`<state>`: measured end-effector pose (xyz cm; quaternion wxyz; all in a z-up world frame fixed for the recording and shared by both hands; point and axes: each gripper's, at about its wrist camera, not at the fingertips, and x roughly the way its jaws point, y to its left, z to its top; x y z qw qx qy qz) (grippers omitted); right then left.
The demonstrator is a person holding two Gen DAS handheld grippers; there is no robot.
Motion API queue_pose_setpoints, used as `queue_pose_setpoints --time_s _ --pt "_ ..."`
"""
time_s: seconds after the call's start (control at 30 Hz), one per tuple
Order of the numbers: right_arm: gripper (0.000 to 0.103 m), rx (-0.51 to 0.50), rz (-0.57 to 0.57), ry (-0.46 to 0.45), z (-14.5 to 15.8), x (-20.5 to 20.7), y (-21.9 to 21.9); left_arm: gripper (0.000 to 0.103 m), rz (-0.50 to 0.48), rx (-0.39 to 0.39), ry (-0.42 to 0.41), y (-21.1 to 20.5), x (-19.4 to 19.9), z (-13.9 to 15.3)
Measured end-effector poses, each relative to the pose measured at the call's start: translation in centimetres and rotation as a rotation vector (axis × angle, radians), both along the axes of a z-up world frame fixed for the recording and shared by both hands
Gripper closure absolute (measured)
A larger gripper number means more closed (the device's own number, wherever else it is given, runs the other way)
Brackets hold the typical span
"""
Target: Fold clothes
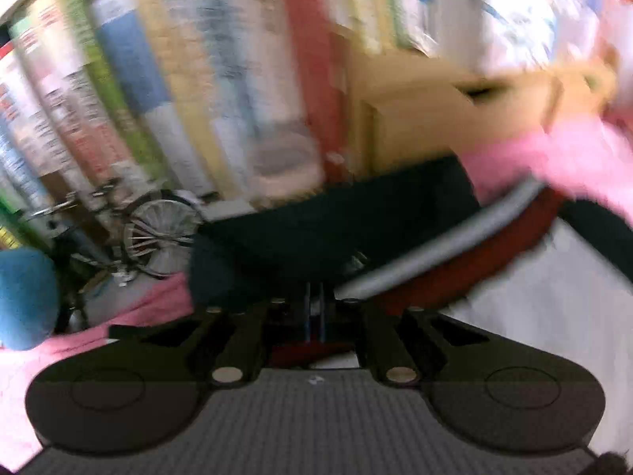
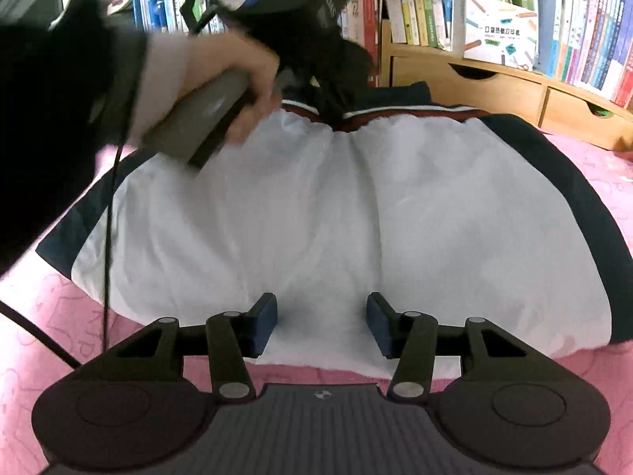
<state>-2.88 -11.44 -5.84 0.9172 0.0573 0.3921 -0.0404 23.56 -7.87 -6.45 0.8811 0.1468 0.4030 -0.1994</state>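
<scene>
L gripper pinches jacket collar - R gripper open.

Pink patterned bedspread, white and navy garment spread flat on it

White jacket with navy sides and red-white striped trim lies on pink bedsheet.

A packed bookshelf fills the back of the room — spines in blue, green, red and white, blurred in the left wrist view. Below it runs a pale wooden drawer unit with cut-out handles. A pink patterned bedsheet covers the foreground — a bicycle stands beyond it.
</scene>
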Motion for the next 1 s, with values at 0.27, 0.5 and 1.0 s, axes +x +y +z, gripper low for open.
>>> queue_pose_setpoints --time_s 0.27,0.5,1.0 --pt "0.047 0.005 0.005 -0.007 -0.1 0.2 -0.2 0.092 -0.371 -0.032 0.154 3.0 -13.3 1.2" --pt "0.040 -0.004 -0.005 -0.011 -0.1 0.3 0.7 0.085 -0.179 -0.020 0.060 -0.5 -4.6 -2.2" --pt "0.039 -0.006 -0.007 -0.014 0.2 -0.3 1.6 0.092 -0.184 0.060 0.053 0.0 -7.6 -2.6"
